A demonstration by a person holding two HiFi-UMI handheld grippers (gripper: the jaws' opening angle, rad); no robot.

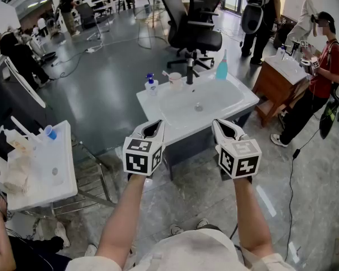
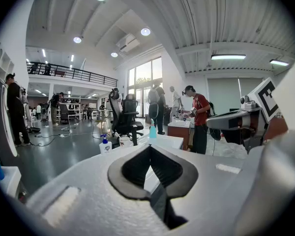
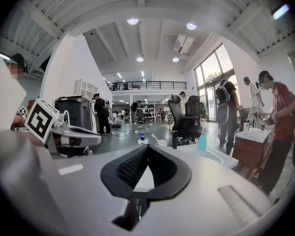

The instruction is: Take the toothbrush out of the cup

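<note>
Holds left gripper (image 1: 154, 127) and right gripper (image 1: 225, 129) side by side short of the sink (image 1: 237, 95), both clamped shut on nothing. Likely staged for the reach, with the toothbrush (image 1: 166, 73) leaning in the cup (image 1: 175, 81) at the far rim, well apart. Cannot make out the bristle end: too small, lower part hidden inside the cup.

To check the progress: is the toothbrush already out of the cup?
No, the toothbrush stands in the cup at the back of the sink.
</note>
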